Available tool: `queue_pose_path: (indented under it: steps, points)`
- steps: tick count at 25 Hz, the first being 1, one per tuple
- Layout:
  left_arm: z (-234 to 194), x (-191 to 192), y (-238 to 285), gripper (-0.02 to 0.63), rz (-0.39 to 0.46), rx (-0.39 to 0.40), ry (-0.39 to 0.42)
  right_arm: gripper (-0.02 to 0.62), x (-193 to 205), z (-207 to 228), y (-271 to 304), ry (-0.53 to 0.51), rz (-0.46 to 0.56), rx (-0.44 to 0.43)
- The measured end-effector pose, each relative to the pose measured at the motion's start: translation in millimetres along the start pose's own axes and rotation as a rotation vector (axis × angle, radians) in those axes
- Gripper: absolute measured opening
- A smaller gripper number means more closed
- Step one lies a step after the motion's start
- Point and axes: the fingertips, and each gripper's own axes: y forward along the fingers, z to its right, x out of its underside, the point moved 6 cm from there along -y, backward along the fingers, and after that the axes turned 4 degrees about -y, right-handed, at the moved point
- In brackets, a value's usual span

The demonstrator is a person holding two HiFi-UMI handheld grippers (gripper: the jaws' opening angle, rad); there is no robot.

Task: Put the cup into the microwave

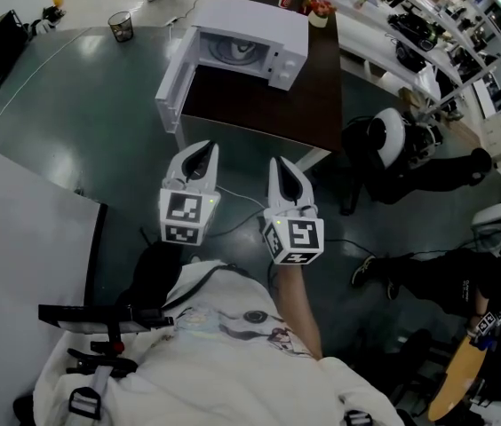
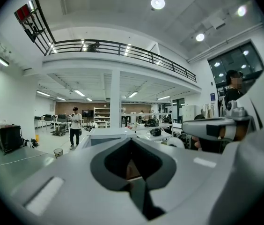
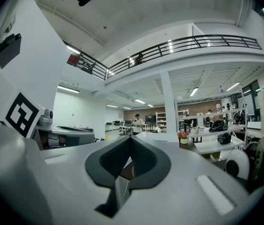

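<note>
A white microwave [image 1: 252,50] stands on a dark brown table [image 1: 273,109], its door [image 1: 173,80] swung open to the left and the cavity empty. Behind it, at the table's far end, is a pale cup-like pot with red things in it [image 1: 319,12], also seen as a pot [image 3: 183,137] in the right gripper view. I see no other cup. Both grippers hover side by side over the floor, short of the table's near edge, pointing at the microwave. My left gripper [image 1: 204,152] is shut and empty. My right gripper [image 1: 280,164] is shut and empty too.
A person in black [image 1: 428,171] sits low at the table's right, another [image 1: 499,264] nearer me. A wire bin [image 1: 121,27] stands on the floor far left and a white panel [image 1: 19,229] at near left. White benches [image 1: 384,34] run along the right.
</note>
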Motion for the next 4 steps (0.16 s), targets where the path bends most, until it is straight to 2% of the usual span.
queue_pose_path:
  steps: [4]
  points:
    - [0.2,1.7,-0.7,0.000,-0.002,0.001,-0.004,-0.002,2.5,-1.3,-0.4,0.005,-0.007,-0.003]
